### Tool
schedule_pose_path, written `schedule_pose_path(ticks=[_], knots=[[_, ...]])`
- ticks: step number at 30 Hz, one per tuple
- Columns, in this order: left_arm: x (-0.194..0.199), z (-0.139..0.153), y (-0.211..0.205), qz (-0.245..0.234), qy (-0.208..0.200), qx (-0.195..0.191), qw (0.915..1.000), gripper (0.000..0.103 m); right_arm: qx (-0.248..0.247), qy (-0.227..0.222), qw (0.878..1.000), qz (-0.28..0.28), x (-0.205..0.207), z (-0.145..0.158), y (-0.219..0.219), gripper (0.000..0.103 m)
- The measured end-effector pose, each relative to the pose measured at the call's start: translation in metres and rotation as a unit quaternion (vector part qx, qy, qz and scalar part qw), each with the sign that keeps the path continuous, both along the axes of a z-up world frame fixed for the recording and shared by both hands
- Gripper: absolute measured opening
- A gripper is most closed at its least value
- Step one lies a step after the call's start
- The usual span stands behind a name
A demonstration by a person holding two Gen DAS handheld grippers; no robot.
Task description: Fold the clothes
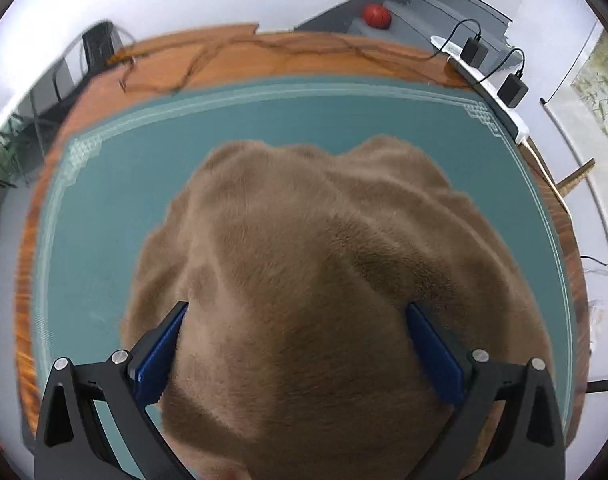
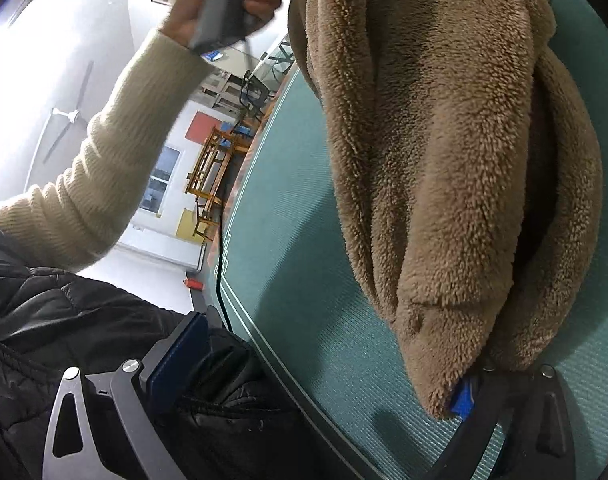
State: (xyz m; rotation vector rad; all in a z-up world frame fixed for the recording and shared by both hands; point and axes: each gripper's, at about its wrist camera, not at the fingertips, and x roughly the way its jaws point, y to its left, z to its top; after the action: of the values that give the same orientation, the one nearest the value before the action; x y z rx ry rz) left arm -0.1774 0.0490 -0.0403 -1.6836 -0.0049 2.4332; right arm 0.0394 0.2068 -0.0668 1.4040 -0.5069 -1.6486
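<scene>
A brown fleece garment [image 1: 324, 264] lies bunched on the teal mat [image 1: 104, 208]. My left gripper [image 1: 298, 320] is open just above it, blue-padded fingers [image 1: 160, 356] spread to either side of the cloth. In the right wrist view the same garment [image 2: 444, 160] hangs in folds over the teal mat [image 2: 304, 280]. My right gripper [image 2: 324, 360] is open; the garment's lower end drapes over its right finger [image 2: 462, 398], and its left finger [image 2: 176, 360] stands free. The person's other hand [image 2: 224, 4] holds the left gripper's handle at top.
The mat lies on a wooden table [image 1: 232, 56] with cables. A white power strip with two black adapters [image 1: 512, 88] sits at the table's right edge. A red ball [image 1: 377, 15] lies on grey steps behind. The person's black jacket [image 2: 84, 320] fills the lower left.
</scene>
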Motion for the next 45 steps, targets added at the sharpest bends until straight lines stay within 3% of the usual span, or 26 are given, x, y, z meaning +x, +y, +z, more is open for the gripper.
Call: schedule_pose_path(ticks=[6,14,22,27,34,38,41,45], knots=[[0.000,-0.019,-0.027,0.023,-0.013,0.082,0.9963,0.103,0.001,0.003,1.000,0.004,0.008,0.010,0.026,0.103],[0.017,-0.018,-0.024,0.038,0.027,0.078,0.9958,0.103,0.005,0.004,1.000,0.015,0.016,0.034,0.029,0.103],[0.019,-0.013,-0.035,0.043,0.007,0.087,0.9952,0.103,0.006,-0.004,1.000,0.004,0.013,0.045,0.022,0.103],[0.021,-0.014,-0.039,0.044,0.003,0.088,0.9951,0.103,0.052,0.023,0.996,-0.063,0.006,0.079,0.049,0.103],[0.036,-0.014,-0.050,0.030,0.009,0.073,0.9968,0.103,0.077,0.072,0.981,-0.166,-0.014,0.130,0.109,0.103],[0.043,-0.016,-0.059,0.034,0.003,0.078,0.9963,0.103,0.084,0.102,0.970,-0.206,-0.044,0.153,0.123,0.103],[0.046,-0.016,-0.066,0.039,0.001,0.084,0.9957,0.103,0.091,0.109,0.963,-0.230,-0.081,0.148,0.135,0.103],[0.048,-0.016,-0.069,0.040,0.000,0.084,0.9956,0.103,0.001,0.071,0.965,-0.253,-0.124,0.154,0.143,0.103]])
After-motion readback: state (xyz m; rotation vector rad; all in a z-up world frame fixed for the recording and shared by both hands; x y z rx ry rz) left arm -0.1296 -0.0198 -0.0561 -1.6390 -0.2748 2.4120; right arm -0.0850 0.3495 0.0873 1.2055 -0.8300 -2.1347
